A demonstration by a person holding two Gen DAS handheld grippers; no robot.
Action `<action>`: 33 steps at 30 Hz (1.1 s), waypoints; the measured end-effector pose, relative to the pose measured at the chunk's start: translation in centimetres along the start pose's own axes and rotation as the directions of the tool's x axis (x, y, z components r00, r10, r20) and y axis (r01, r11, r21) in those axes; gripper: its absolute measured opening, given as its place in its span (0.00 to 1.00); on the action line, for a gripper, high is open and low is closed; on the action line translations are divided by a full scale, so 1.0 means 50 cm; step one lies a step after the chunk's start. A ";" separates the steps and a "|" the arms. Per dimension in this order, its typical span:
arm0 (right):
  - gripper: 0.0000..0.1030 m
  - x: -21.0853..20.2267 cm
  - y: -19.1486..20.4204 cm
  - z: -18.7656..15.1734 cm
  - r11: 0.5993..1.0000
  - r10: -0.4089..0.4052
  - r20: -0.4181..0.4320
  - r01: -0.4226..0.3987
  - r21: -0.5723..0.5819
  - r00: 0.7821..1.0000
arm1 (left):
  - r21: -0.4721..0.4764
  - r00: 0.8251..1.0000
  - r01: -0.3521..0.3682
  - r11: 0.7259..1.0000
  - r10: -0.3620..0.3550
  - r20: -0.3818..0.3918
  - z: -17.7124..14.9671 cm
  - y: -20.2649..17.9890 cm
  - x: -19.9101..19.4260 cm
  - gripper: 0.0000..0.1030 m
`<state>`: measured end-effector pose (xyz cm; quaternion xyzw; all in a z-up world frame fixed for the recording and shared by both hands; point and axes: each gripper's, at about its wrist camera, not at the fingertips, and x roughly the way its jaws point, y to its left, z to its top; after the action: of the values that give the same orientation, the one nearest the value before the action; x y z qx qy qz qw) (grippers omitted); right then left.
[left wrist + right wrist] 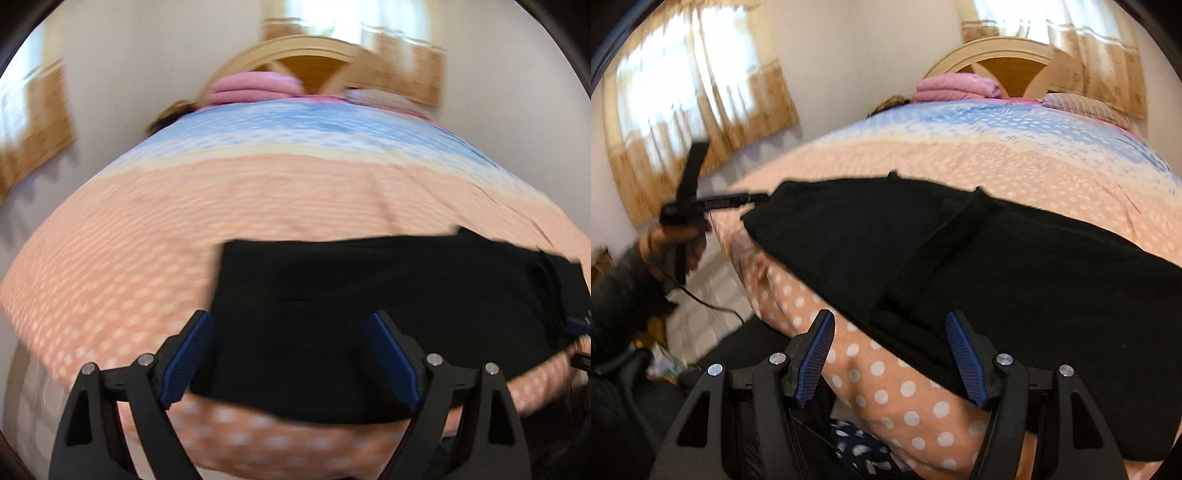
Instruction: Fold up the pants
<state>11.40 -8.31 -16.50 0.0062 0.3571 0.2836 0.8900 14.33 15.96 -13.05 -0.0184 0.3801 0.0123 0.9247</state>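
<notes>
Overhead, both tools (288,354) (890,354) wide above black pants (369,314) on a polka-dot bedspread (258,192), curtained windows (690,85) beyond.

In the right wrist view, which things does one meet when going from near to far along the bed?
Right gripper → black pants → dotted peach and blue bedspread → folded pink blanket → wooden headboard.

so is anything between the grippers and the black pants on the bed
Nothing visible does. The black pants lie bare on the dotted bedspread, directly ahead of the open left gripper and open right gripper.
</notes>
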 end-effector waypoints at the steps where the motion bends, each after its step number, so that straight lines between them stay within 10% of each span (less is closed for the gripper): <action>1: 0.63 -0.010 -0.004 0.001 1.000 -0.005 0.015 0.005 0.008 1.000 | -0.040 1.000 -0.009 0.999 0.009 -0.002 -0.002 0.026 0.005 0.87; 15: 0.63 -0.024 -0.018 -0.004 0.998 -0.034 0.052 0.030 0.062 0.998 | -0.216 0.993 0.106 0.971 -0.115 -0.026 -0.030 0.104 0.070 0.85; 22: 0.63 -0.020 -0.016 -0.008 0.997 -0.039 0.047 0.036 0.066 0.998 | -0.188 0.985 0.165 0.968 -0.173 -0.027 -0.014 0.099 0.081 0.48; 33: 0.63 -0.009 -0.015 -0.014 0.997 -0.042 0.039 0.040 0.070 0.998 | -0.177 0.984 0.164 0.970 -0.173 -0.040 -0.014 0.104 0.088 0.47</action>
<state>11.07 -9.29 -16.90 0.0353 0.3488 0.2525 0.9018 16.76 21.18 -16.76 -0.1312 0.4001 -0.0338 0.9064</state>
